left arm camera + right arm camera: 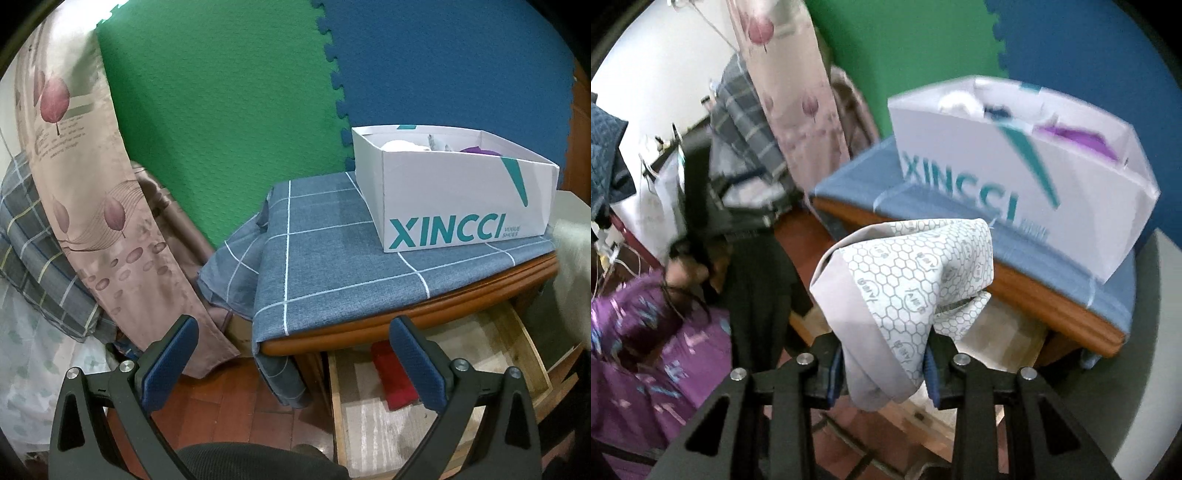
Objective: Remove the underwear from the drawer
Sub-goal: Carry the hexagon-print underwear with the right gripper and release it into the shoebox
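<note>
My right gripper is shut on the white underwear, a grey-banded piece with a honeycomb print that bulges up between the jaws, held in the air in front of the nightstand. A blurred white edge of the underwear shows at the right of the left wrist view. My left gripper stands open with nothing between its blue pads, low before the pulled-out wooden drawer. A red folded garment lies inside the drawer.
A white XINCCI shoebox holding clothes sits on the blue checked cloth over the nightstand. Green and blue foam mats cover the wall behind. A pink leaf-print curtain hangs at left. A person's purple sleeve is at lower left.
</note>
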`<state>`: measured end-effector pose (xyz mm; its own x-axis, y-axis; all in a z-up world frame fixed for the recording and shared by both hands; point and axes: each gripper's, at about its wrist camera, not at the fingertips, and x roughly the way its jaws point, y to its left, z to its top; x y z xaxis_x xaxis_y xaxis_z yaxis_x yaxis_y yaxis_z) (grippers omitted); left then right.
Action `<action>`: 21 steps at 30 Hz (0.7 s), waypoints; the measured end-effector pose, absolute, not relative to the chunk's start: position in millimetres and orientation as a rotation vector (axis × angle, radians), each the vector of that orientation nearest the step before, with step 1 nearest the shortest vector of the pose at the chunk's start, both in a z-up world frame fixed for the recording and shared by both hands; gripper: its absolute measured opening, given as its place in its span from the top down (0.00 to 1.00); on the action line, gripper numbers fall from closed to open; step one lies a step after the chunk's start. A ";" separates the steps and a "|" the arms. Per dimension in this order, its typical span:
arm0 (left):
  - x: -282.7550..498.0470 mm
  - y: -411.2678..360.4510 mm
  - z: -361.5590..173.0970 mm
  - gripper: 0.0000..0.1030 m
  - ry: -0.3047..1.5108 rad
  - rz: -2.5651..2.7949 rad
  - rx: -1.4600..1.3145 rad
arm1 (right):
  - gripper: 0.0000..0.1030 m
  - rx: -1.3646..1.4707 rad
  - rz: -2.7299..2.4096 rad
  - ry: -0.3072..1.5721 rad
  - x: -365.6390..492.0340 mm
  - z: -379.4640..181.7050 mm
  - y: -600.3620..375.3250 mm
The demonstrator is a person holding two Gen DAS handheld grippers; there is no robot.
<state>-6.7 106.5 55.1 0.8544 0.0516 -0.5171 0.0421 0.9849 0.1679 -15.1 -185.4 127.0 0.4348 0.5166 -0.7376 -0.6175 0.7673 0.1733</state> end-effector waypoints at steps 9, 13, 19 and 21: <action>-7.5 107.9 56.9 0.00 0.546 0.004 0.170 | 0.67 -0.126 0.653 0.674 3.0 209.9 -205.9; -7.8 109.0 57.9 0.00 0.543 0.003 0.165 | 0.67 -0.107 0.607 0.634 38.3 232.1 -215.4; -7.8 110.0 59.9 0.00 0.538 -0.006 0.149 | 0.67 -0.057 0.503 0.684 119.7 230.7 -225.7; -7.6 110.5 59.7 0.00 0.539 -0.006 0.141 | 0.67 -0.061 0.449 0.708 144.4 219.7 -225.2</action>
<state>-7.6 110.5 59.7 0.8584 0.0314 -0.5119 0.0429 0.9902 0.1326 144.4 -225.2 219.7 0.6687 0.3780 -0.6403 -0.4188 0.9030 0.0957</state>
